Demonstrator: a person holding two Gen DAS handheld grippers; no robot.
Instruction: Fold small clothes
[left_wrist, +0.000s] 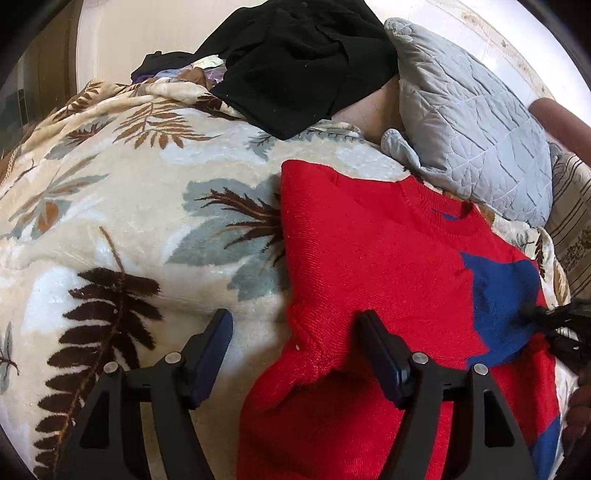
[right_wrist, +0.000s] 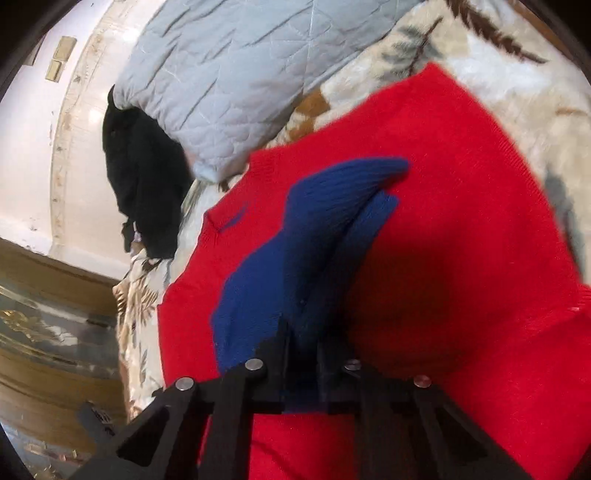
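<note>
A small red sweater (left_wrist: 373, 266) with a blue sleeve (left_wrist: 506, 306) lies on a leaf-patterned blanket (left_wrist: 122, 206), neck toward the pillow. My left gripper (left_wrist: 295, 332) is open and empty, hovering over the sweater's left edge. In the right wrist view my right gripper (right_wrist: 303, 332) is shut on the blue sleeve (right_wrist: 317, 229), which lies folded across the red sweater body (right_wrist: 461, 206). The right gripper's tip also shows at the right edge of the left wrist view (left_wrist: 554, 321).
A grey quilted pillow (left_wrist: 469, 122) lies beyond the sweater's neck. A pile of black clothes (left_wrist: 299, 62) sits at the far end of the blanket. The bed edge and a patterned floor (right_wrist: 44, 332) show at the left of the right wrist view.
</note>
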